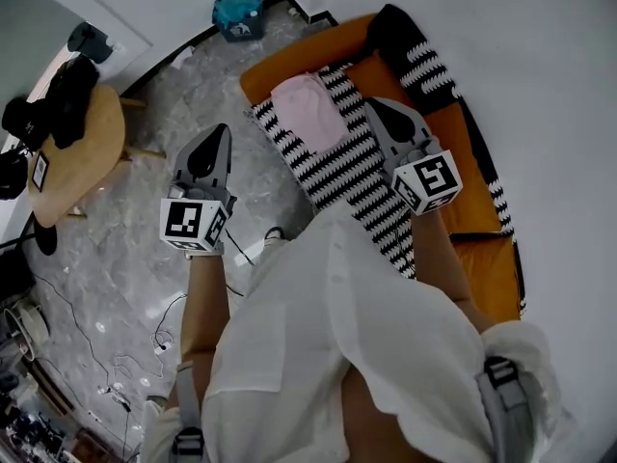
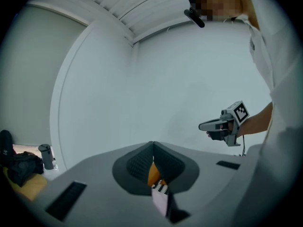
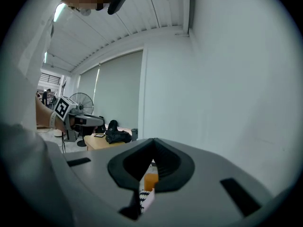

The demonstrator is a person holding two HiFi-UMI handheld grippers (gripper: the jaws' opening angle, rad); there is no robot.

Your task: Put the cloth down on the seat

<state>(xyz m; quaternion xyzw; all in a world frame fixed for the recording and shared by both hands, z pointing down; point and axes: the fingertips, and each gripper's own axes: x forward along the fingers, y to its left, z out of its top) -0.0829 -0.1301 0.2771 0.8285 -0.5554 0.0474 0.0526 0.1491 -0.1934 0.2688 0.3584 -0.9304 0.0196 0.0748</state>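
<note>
Pink cloth (image 1: 310,111) lies flat on the striped throw (image 1: 352,177) over the orange seat (image 1: 487,268), free of both tools. Left gripper (image 1: 218,131) and right gripper (image 1: 378,106) are both closed and empty. Risk: the right gripper hangs near the cloth, so a low sweep could snag it and drag it floorward.

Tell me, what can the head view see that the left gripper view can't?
Only the head view: the whole pink cloth lying on the striped cover of the orange seat, and the grey floor. Only the left gripper view: the slatted ceiling. Both: the right claw, the wooden table with black things on it, and the white wall.
</note>
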